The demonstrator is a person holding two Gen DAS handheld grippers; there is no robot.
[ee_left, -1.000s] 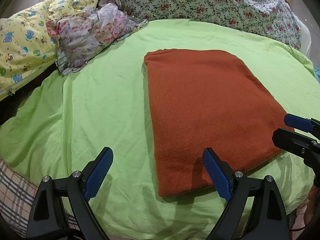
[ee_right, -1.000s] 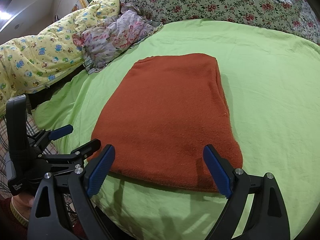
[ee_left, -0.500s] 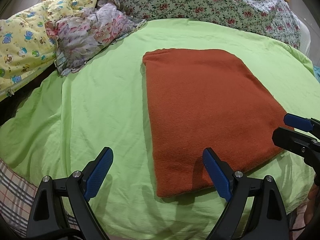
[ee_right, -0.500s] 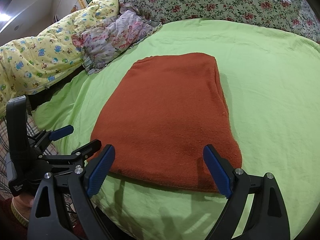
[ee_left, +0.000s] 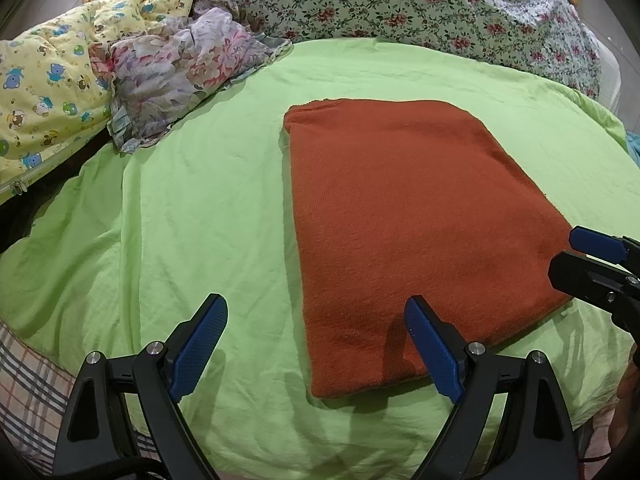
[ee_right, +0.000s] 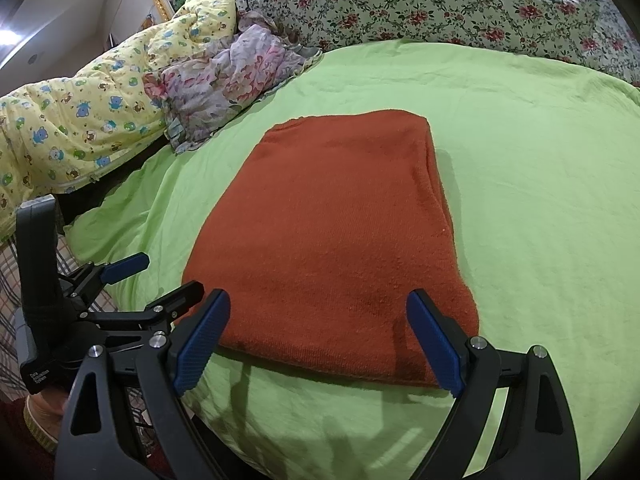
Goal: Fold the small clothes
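A rust-orange knit garment [ee_left: 404, 216] lies folded into a flat rectangle on the green bedsheet [ee_left: 192, 208]; it also shows in the right wrist view [ee_right: 340, 236]. My left gripper [ee_left: 316, 336] is open and empty, hovering over the garment's near left corner. My right gripper [ee_right: 318, 332] is open and empty over the garment's near edge. The right gripper shows at the right edge of the left wrist view [ee_left: 592, 256], and the left gripper at the left of the right wrist view [ee_right: 152, 280].
A crumpled floral cloth [ee_left: 180, 76] and a yellow cartoon-print quilt [ee_left: 44, 92] lie at the far left. A flowered quilt [ee_left: 420, 8] lines the back. The bed's near edge drops to a plaid cover [ee_left: 28, 384].
Both views have shifted very slightly. The garment lies as before and both grippers stay open.
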